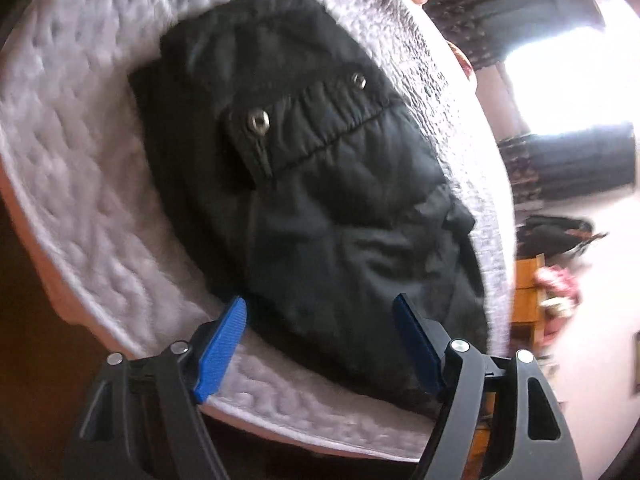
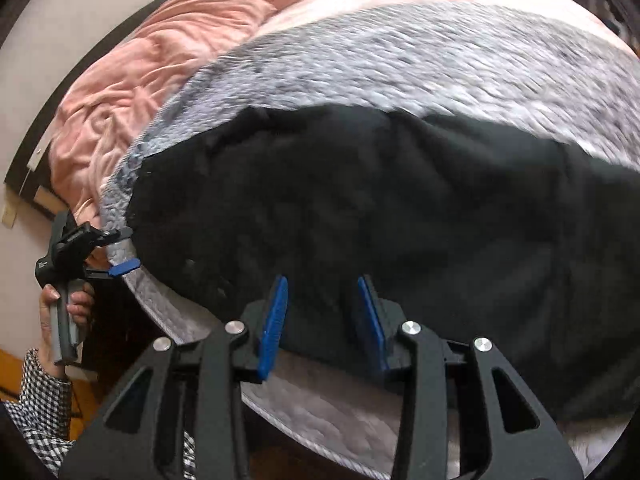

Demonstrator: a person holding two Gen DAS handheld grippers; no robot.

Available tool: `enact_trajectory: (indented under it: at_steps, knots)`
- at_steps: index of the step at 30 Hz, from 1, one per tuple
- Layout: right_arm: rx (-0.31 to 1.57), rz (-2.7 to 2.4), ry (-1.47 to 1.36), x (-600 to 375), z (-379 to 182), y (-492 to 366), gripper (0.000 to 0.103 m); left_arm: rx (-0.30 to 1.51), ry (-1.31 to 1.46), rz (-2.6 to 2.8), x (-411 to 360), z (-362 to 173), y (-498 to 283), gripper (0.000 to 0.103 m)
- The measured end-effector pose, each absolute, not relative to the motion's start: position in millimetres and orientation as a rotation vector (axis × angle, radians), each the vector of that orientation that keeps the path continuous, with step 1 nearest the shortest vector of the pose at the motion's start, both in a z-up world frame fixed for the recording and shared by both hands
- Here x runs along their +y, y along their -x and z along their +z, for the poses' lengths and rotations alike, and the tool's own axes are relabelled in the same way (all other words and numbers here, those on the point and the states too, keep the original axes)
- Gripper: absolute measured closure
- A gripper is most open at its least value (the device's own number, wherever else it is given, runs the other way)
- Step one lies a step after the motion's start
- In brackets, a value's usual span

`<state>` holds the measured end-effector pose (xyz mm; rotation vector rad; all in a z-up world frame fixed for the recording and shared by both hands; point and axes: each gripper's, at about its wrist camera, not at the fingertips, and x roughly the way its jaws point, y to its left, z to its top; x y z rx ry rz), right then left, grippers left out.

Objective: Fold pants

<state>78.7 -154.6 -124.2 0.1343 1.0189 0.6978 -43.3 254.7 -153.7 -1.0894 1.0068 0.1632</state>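
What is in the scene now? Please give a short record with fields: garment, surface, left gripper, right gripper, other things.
garment: black pants, folded into a compact bundle, snap pocket flap on top
surface: grey fuzzy blanket on a bed
left gripper: open, jaws wide, above the near edge of the pants, gripping nothing
right gripper: partly open, over the pants' near edge, no cloth pinched
other things: pink bedding behind the blanket
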Motion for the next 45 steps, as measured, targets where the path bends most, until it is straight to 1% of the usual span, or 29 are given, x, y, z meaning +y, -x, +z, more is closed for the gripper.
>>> enact_trajectory:
  at_steps: [5, 6, 7, 10, 14, 15, 16, 17, 19, 21, 24, 26, 29, 31, 32, 34, 36, 39, 41, 45]
  knots:
    - [1.019, 0.63, -0.128, -173.2, -130.1, -74.5, 0.064, 0.979, 1.175, 0.183, 259.0, -166.4, 45.7, 0.029]
    - [1.017, 0.626, -0.126, -173.1, -129.7, -74.4, 0.061, 0.959, 1.198, 0.156, 259.4, -166.8, 45.3, 0.043]
    - [1.016, 0.626, -0.126, -173.1, -129.6, -73.8, 0.06, 0.965, 1.193, 0.171, 258.7, -166.5, 44.9, 0.049]
    - [1.019, 0.633, -0.132, -170.4, -130.0, -74.5, 0.06, 0.981, 1.17, 0.211, 256.6, -167.0, 40.3, 0.059]
    - [1.024, 0.647, -0.124, -162.9, -130.6, -72.1, 0.06, 1.02, 1.141, 0.246, 255.8, -174.0, 30.4, 0.065]
    - [1.026, 0.651, -0.118, -160.5, -131.5, -71.3, 0.06, 1.024, 1.138, 0.264, 257.0, -174.1, 30.7, 0.073]
    - [1.027, 0.653, -0.114, -159.0, -131.8, -70.7, 0.06, 1.014, 1.131, 0.275, 256.8, -172.5, 31.0, 0.085]
    - [1.028, 0.653, -0.11, -157.5, -131.9, -69.6, 0.06, 0.996, 1.134, 0.268, 256.8, -170.7, 32.6, 0.088]
    - [1.03, 0.652, -0.102, -156.7, -131.7, -68.2, 0.06, 0.964, 1.129, 0.271, 257.6, -164.4, 40.6, 0.093]
    - [1.028, 0.643, -0.086, -156.7, -130.9, -67.6, 0.059, 0.922, 1.109, 0.277, 252.8, -150.8, 50.8, 0.094]
    - [1.014, 0.626, -0.073, -159.4, -127.7, -67.0, 0.057, 0.892, 1.093, 0.275, 249.0, -138.4, 64.1, 0.094]
    - [1.018, 0.606, -0.078, -161.7, -130.3, -70.1, 0.057, 0.941, 1.031, 0.3, 247.8, -150.4, 62.0, 0.094]
    - [1.057, 0.58, -0.09, -163.6, -143.6, -79.9, 0.057, 0.982, 0.96, 0.301, 245.8, -166.3, 45.0, 0.09]
    - [1.064, 0.576, -0.103, -166.3, -148.2, -82.9, 0.058, 1.0, 0.882, 0.319, 239.7, -155.3, 38.4, 0.084]
    - [1.062, 0.576, -0.113, -169.4, -148.4, -83.1, 0.058, 1.008, 0.85, 0.338, 235.8, -149.1, 37.1, 0.079]
    - [1.047, 0.576, -0.122, -176.3, -144.7, -83.0, 0.058, 1.008, 0.782, 0.377, 223.4, -131.5, 40.9, 0.055]
    - [1.025, 0.556, -0.128, -187.1, -139.7, -83.7, 0.058, 0.982, 0.679, 0.437, 204.4, -110.9, 47.6, 0.047]
    - [0.998, 0.514, -0.178, -214.8, -131.4, -85.5, 0.058, 0.935, 0.551, 0.421, 165.6, -84.6, 49.4, 0.047]
    - [0.975, 0.465, -0.187, -234.6, -127.0, -86.2, 0.058, 0.92, 0.495, 0.308, 129.4, -72.2, 36.6, 0.043]
    - [0.962, 0.37, -0.201, -270.2, -128.9, -91.1, 0.057, 0.931, 0.38, 0.141, 65.5, -71.8, -1.1, 0.039]
